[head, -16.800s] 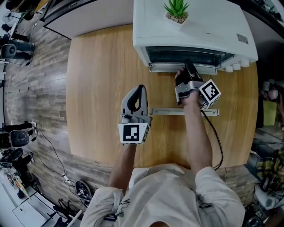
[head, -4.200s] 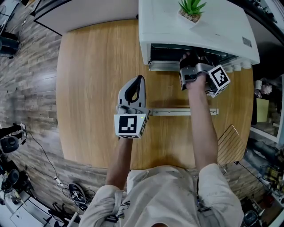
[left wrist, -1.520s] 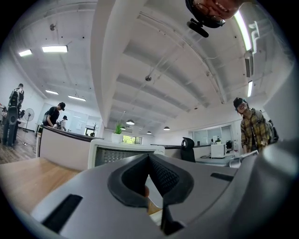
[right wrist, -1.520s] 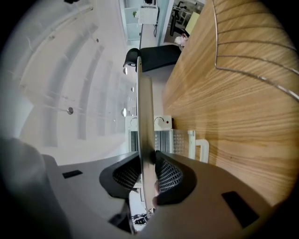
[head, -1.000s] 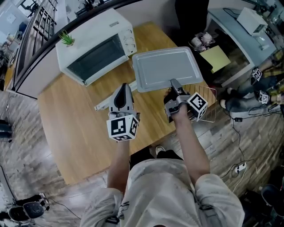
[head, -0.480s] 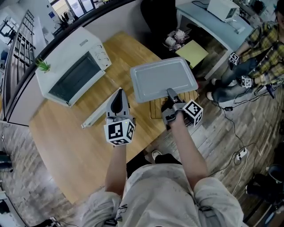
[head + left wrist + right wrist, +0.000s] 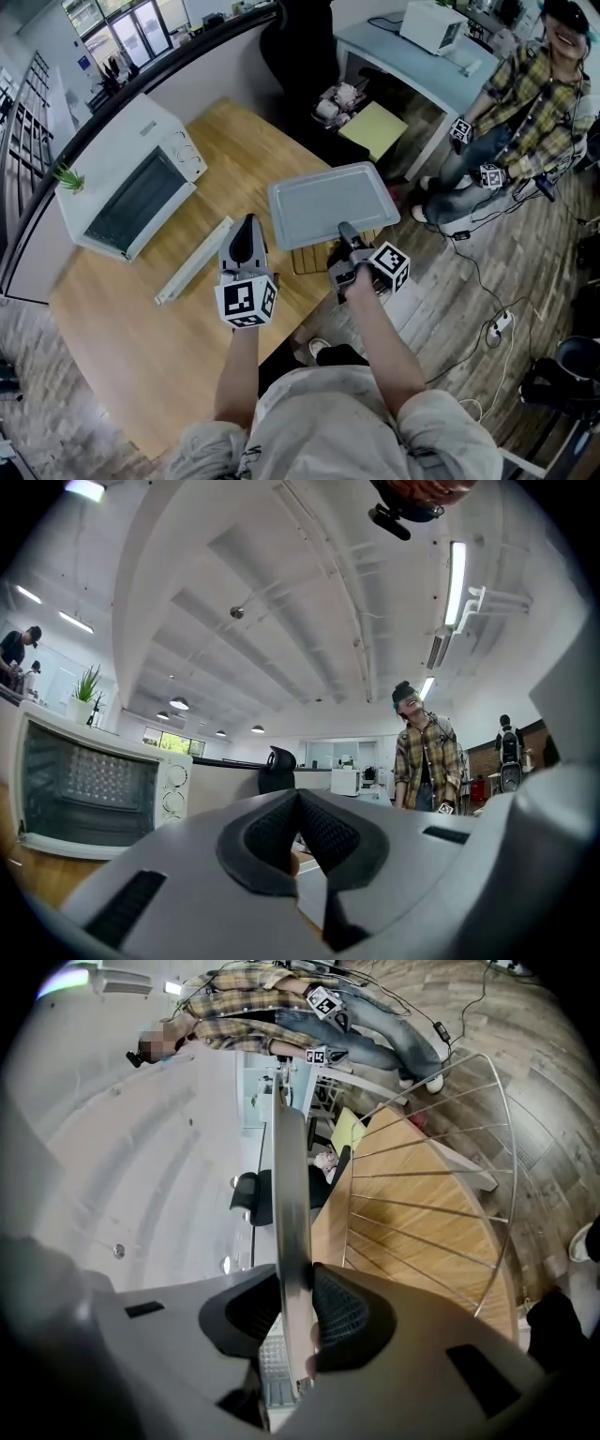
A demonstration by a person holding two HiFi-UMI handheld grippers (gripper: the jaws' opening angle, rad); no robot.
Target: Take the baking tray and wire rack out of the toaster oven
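Note:
My right gripper (image 7: 344, 231) is shut on the near rim of the grey baking tray (image 7: 328, 200) and holds it roughly flat above the table's corner. In the right gripper view the tray's rim (image 7: 292, 1176) runs edge-on between the pads. The wire rack (image 7: 307, 259) lies on the wood under the tray, and its bars (image 7: 441, 1194) show beside the rim. My left gripper (image 7: 247, 223) hovers shut and empty to the tray's left, its pads meeting (image 7: 298, 797). The white toaster oven (image 7: 127, 192) stands far left, also (image 7: 89, 789).
The oven's door handle bar (image 7: 192, 261) juts over the table between oven and left gripper. A person in a plaid shirt (image 7: 525, 103) stands past the table's far corner, beside a grey desk (image 7: 422, 52) and a black chair (image 7: 300, 42). The table edge (image 7: 375, 272) runs below the tray.
Both grippers and the tray have swung away from the oven toward the table's corner. The tray now hangs over the wire rack instead of beside it.

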